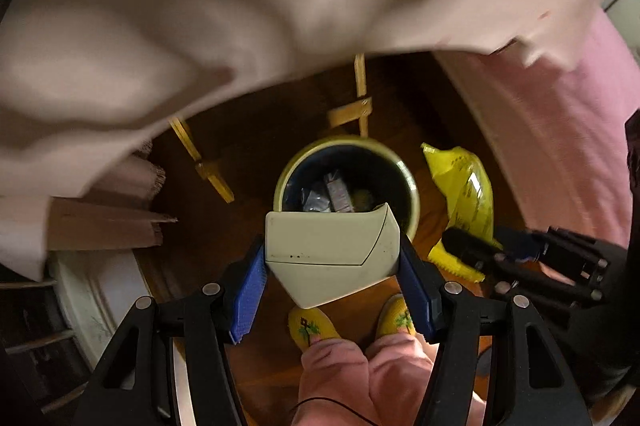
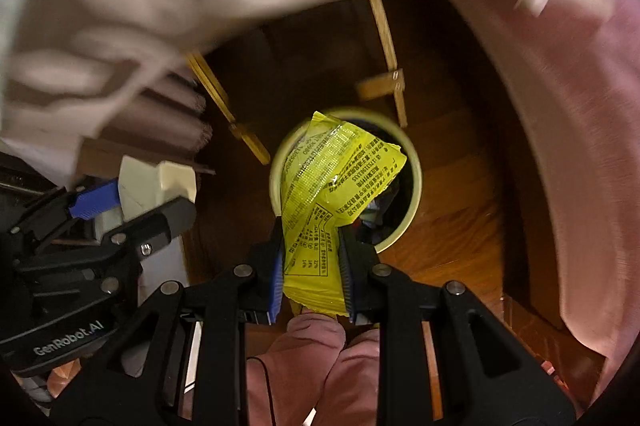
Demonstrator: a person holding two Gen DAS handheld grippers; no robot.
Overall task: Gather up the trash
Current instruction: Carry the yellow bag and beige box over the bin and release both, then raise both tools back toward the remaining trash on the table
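Both grippers point straight down over a round green trash bin standing on the dark wood floor, between the person's feet in yellow slippers and the legs of a wooden rack. A pale cloth hangs over the far side, a pink cover to the right

Left gripper: blue pads clamped on both sides of a pale grey-white carton-like box, held by its flanks so its far edge overlaps the bin's near rim. Probably staged for dropping; the box sits over the rim, not yet fully over the opening, so it likely needs a small push forward before release

Right gripper: closed on the lower part of a yellow printed wrapper. The crumpled upper end hangs over the bin mouth, covering much of it in the right wrist view. Gripped at the tail so the loose end leads into the bin. In the left view the same wrapper shows just right of the bin, the right gripper's fingers on it

Bin already has some trash inside, items unclear in the dark. Both tools held side by side, near each other, wrists vertical, person standing directly above

Risk guess: light wrapper may drift or cling to the pad on release
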